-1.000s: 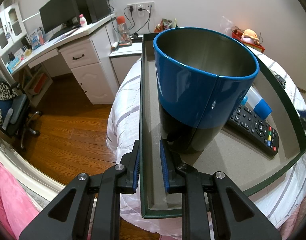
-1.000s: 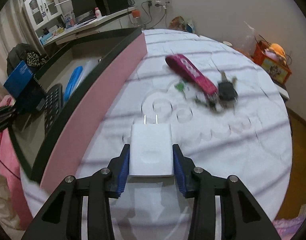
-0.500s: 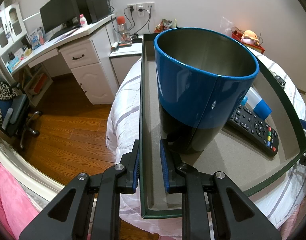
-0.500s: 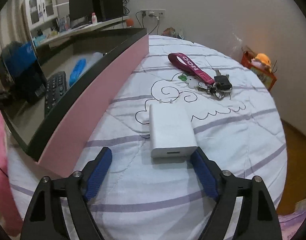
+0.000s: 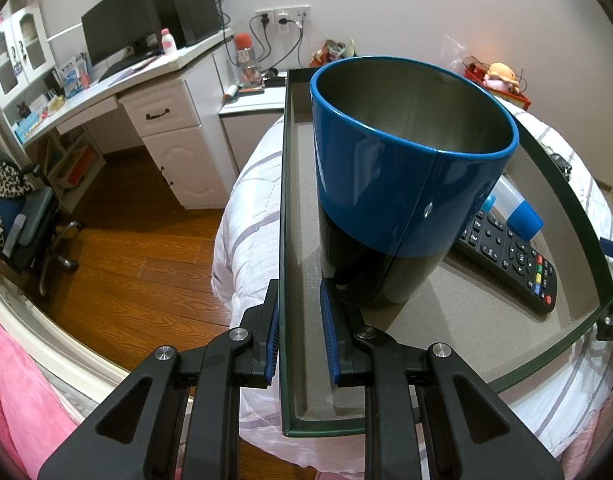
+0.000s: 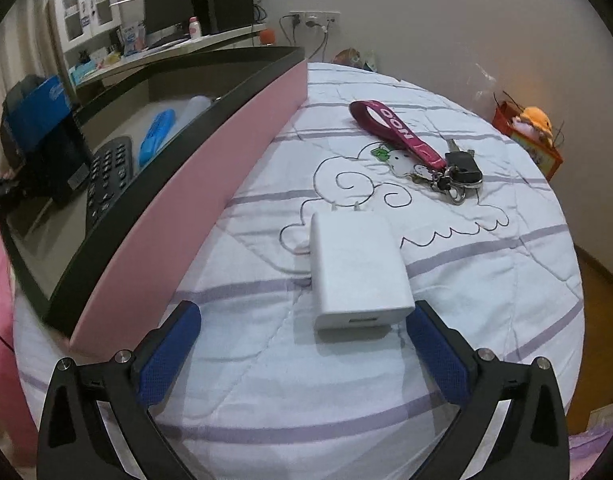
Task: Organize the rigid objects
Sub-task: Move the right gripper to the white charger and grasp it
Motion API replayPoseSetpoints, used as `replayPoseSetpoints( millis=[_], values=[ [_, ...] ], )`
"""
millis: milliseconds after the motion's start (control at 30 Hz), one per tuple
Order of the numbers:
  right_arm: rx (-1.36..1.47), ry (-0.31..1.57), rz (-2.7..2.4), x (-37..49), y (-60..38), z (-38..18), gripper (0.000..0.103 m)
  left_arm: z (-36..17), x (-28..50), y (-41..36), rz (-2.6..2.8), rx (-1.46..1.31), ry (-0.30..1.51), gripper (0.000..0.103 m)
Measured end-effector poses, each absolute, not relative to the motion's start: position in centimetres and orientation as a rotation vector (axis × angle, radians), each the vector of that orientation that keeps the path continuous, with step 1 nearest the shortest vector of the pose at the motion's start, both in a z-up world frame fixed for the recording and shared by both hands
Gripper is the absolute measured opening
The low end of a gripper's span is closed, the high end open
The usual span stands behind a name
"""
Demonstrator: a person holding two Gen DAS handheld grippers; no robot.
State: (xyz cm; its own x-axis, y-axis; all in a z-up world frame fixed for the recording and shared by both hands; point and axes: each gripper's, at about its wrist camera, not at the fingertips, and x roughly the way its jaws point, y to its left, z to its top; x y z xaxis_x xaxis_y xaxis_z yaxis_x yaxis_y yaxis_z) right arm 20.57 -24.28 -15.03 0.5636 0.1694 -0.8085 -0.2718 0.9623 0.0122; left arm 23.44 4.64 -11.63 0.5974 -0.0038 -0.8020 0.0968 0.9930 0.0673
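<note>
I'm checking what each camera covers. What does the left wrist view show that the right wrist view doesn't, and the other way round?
Left wrist only: the left claw clamped on the tray wall, and the wooden floor.
Right wrist only: the white charger lying on the bed between the open right claw's fingers, and the keys with a magenta strap.
Both: the tray, blue cup, remote and desk.

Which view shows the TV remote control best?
The left wrist view: the remote control lies in the tray with coloured buttons legible, its far end hidden behind the blue cup. The right wrist view shows it small, edge-on.
</note>
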Motion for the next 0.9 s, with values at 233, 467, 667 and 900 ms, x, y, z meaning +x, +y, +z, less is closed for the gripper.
replayPoseSetpoints(
  millis=[233,467,667,900],
  values=[
    [-0.125,0.935,0.245,20.3,-24.2,-14.9,0.103,-11.6,23.4,4.6,-0.059,0.107,0.929,0.017],
    [-0.054,0.868,0.207,20.4,-25.9,-13.7,0.103,-11.6,23.4,4.7,-0.058,0.110,0.931,0.018],
    [-0.142,0.907,0.224,22.0,-25.4,-14.3,0.098,-11.6,23.4,4.7,-0.058,0.107,0.929,0.018],
    [-0.134,0.894,0.221,22.2,-25.8,-14.4,0.076,-11.6,23.4,4.7,-0.056,0.110,0.931,0.018]
  ],
)
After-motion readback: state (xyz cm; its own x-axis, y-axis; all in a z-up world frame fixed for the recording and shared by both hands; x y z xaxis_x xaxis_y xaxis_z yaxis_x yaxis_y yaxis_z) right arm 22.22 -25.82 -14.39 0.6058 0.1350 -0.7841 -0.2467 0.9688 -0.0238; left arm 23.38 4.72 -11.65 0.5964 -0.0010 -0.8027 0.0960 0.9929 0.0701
